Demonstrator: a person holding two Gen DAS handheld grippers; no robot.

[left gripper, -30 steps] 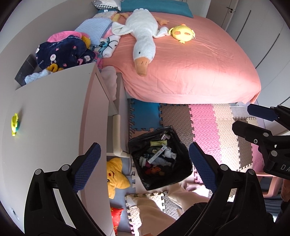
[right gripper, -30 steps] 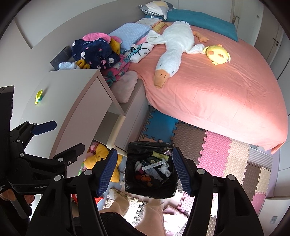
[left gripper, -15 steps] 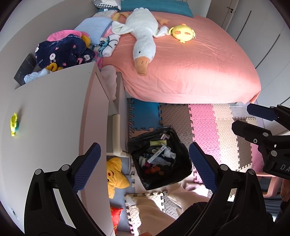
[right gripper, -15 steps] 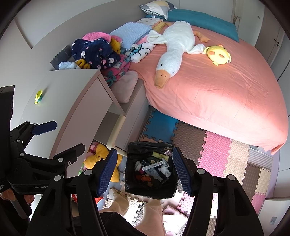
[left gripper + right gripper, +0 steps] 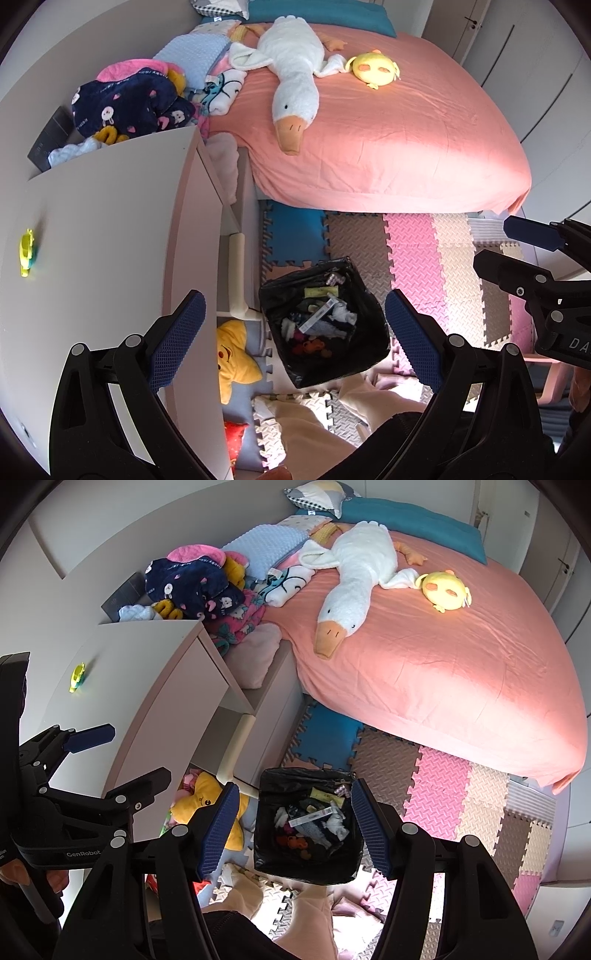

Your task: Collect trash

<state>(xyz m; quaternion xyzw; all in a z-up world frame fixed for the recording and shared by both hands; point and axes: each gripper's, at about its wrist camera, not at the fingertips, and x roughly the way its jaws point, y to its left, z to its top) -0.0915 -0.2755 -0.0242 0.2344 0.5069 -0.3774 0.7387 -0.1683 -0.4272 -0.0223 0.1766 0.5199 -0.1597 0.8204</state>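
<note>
A bin lined with a black bag (image 5: 364,365) stands on the foam floor mat far below both grippers; it also shows in the right wrist view (image 5: 266,853). Mixed trash (image 5: 321,325) lies inside it, including a white strip-like wrapper (image 5: 314,816). My left gripper (image 5: 293,336) is open and empty, held high above the bin. My right gripper (image 5: 293,827) is open and empty, also high above the bin. Each gripper shows at the edge of the other's view. A small yellow-green object (image 5: 26,253) lies on the desk top (image 5: 103,236).
A bed with a pink sheet (image 5: 388,122) carries a white goose plush (image 5: 295,85) and a yellow plush (image 5: 375,68). Piled clothes (image 5: 129,105) sit beyond the desk. A yellow star plush (image 5: 231,354) lies under the desk. The person's legs (image 5: 317,428) are below.
</note>
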